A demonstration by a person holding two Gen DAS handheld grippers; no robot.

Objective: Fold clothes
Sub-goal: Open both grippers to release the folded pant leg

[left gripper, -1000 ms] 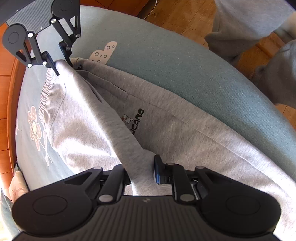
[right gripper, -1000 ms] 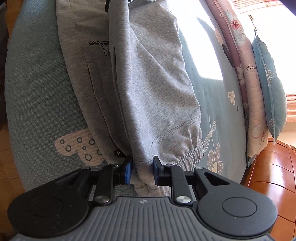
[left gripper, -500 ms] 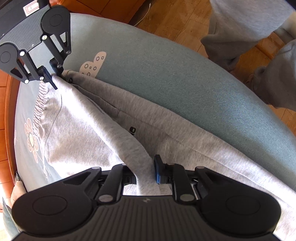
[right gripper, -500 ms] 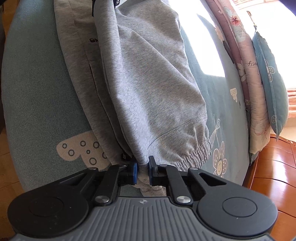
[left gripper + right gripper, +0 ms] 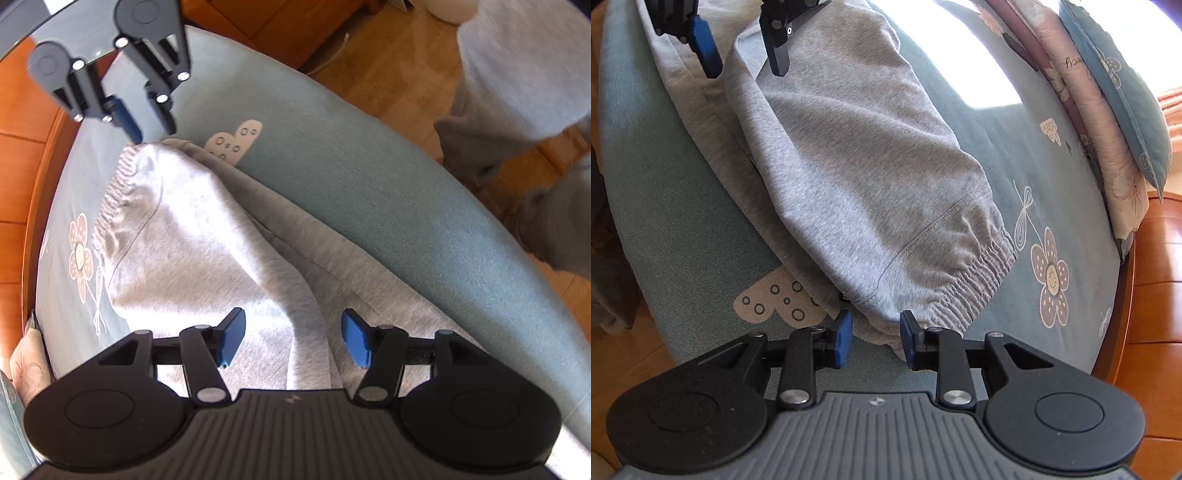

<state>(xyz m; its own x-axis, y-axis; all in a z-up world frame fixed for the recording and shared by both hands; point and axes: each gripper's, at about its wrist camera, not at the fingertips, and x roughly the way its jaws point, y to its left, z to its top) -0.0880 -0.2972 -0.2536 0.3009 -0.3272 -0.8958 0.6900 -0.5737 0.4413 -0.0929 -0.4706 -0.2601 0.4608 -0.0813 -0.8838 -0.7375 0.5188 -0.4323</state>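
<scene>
left wrist view: the left claw (image 5: 292,339) is opening, its blue pads clear on either side of a raised fold of the grey sweatpants (image 5: 207,236), which lie folded on the teal bed sheet (image 5: 369,177). the right claw (image 5: 147,122) hangs just above the elastic cuff.

right wrist view: the right claw (image 5: 875,338) is opening, pads apart around the cuff (image 5: 975,273) edge, gripping nothing. the left claw (image 5: 746,55) stands open over the far fold.
</scene>
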